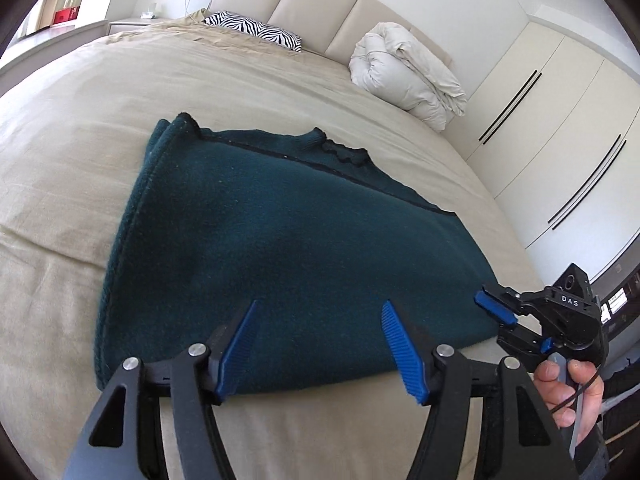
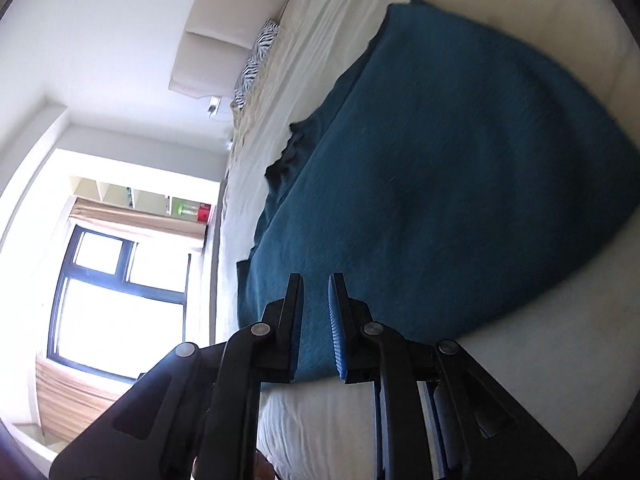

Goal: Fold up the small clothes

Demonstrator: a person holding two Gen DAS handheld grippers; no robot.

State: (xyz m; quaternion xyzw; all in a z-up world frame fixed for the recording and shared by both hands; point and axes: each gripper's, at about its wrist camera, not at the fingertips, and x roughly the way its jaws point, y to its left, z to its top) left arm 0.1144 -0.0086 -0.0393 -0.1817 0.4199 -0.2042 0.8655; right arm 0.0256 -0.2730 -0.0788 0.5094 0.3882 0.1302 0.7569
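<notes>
A dark teal knit garment lies folded flat on the beige bed. My left gripper is open, its blue pads just above the garment's near edge, holding nothing. My right gripper shows at the garment's right corner in the left wrist view, turned on its side. In the right wrist view the right gripper has its fingers a narrow gap apart over the garment, with no cloth between them.
A rolled white duvet and a zebra-print pillow lie at the padded headboard. White wardrobe doors stand to the right of the bed. A window shows in the right wrist view.
</notes>
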